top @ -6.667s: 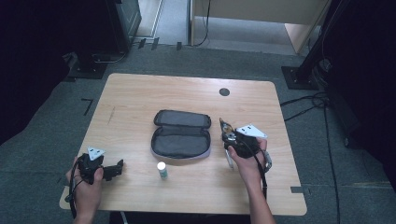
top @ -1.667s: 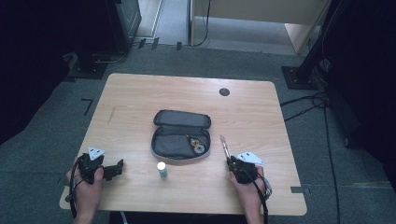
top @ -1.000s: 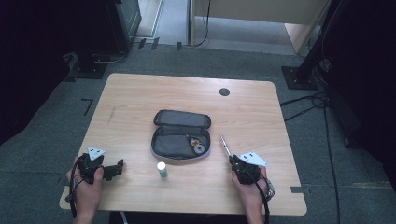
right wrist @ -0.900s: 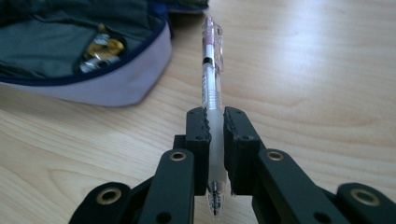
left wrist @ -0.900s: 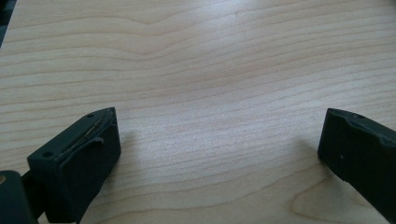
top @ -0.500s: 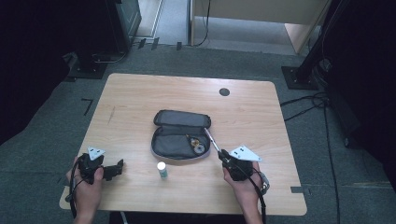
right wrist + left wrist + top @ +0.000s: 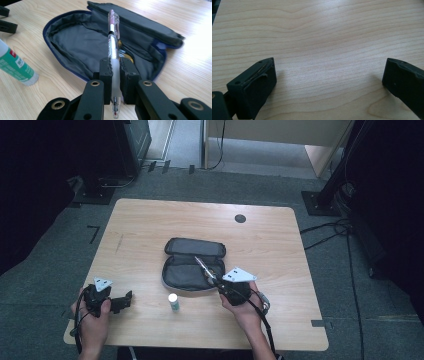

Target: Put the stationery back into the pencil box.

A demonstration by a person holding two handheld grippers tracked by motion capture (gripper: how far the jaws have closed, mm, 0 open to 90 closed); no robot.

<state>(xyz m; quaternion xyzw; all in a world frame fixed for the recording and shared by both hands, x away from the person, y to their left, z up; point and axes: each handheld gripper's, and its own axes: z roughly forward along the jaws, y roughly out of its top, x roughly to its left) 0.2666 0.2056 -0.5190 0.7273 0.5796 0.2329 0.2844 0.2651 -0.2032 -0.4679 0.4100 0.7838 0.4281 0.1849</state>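
Observation:
My right gripper (image 7: 220, 287) (image 7: 115, 68) is shut on a clear pen (image 7: 112, 42) (image 7: 204, 267), which sticks out forward over the open dark pencil case (image 7: 187, 270) (image 7: 75, 45) in the middle of the table. A small brass-coloured thing (image 7: 125, 56) lies inside the case, just behind the pen. A glue stick (image 7: 172, 301) (image 7: 16, 67) stands in front of the case. My left gripper (image 7: 127, 299) (image 7: 328, 80) rests open on bare wood at the front left, with nothing between its fingers.
The wooden table (image 7: 150, 225) has a round black grommet (image 7: 240, 218) near its far edge. Dark stands and cables lie on the carpet around the table. The person's hands come in over the front edge.
My right gripper has moved left and up with the pen, from beside the case's right end to over its front half. The left gripper has stayed still.

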